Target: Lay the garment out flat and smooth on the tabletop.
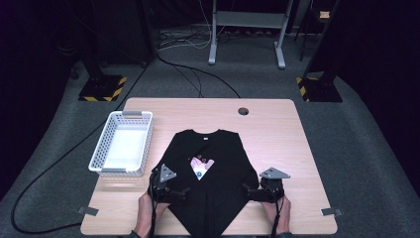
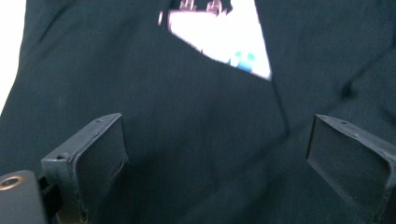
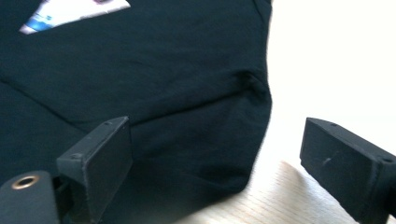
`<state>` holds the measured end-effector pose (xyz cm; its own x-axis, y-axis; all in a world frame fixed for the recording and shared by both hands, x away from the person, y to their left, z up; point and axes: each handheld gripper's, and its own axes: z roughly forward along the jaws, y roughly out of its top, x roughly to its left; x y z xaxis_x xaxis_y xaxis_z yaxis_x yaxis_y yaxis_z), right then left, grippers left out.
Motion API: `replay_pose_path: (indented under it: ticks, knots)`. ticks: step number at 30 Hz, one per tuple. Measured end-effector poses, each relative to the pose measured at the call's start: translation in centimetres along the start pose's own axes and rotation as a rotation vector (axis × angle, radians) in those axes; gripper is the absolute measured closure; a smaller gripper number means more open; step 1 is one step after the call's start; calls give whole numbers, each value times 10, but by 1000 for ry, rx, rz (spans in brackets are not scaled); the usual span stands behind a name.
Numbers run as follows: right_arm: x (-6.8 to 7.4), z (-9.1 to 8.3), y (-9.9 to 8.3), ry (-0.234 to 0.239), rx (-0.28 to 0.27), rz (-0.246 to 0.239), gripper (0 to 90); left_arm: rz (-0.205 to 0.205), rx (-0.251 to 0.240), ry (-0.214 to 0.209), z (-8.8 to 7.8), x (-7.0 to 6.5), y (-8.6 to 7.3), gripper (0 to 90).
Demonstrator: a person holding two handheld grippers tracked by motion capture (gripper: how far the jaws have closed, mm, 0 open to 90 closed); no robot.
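A black T-shirt (image 1: 208,173) with a pale chest print (image 1: 201,166) lies on the wooden table (image 1: 277,129), its sides folded inward so it narrows toward the front edge. My left gripper (image 1: 171,192) sits at the shirt's left folded edge; in the left gripper view it (image 2: 217,163) stands open above the black cloth (image 2: 187,116), nothing between the pads. My right gripper (image 1: 257,194) rests at the shirt's right edge. In the right gripper view it (image 3: 217,158) is open, with the shirt's folded corner (image 3: 224,154) lying between and under its jaws, unpinched.
A white perforated basket (image 1: 122,143) stands at the table's left, beside the shirt. A cable hole (image 1: 243,111) sits near the far edge. Bare wood (image 1: 297,163) lies right of the shirt. Stands and cables occupy the floor beyond.
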<state>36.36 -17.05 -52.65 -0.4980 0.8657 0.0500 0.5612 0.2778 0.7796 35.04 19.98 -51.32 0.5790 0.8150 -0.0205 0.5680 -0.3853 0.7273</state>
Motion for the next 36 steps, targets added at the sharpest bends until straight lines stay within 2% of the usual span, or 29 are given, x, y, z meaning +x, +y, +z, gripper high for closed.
replay_pose_path:
  ticks: [3,5,8,10,22,36]
  knots:
    - [3,-1,-1,32,-7,-22,71,-17,7,16,-1,1,-12,37]
    - [5,2,0,26,25,-47,72,-17,18,27,1,2,-15,31]
    - [7,6,2,19,71,-58,74,-11,14,44,4,0,-17,28]
    - [7,7,2,17,70,-59,75,-10,7,46,6,-2,-17,18]
    - [1,8,4,-59,66,6,75,-7,5,38,18,-5,-6,17]
    - [-17,12,8,-80,67,28,73,11,2,26,33,-7,9,17]
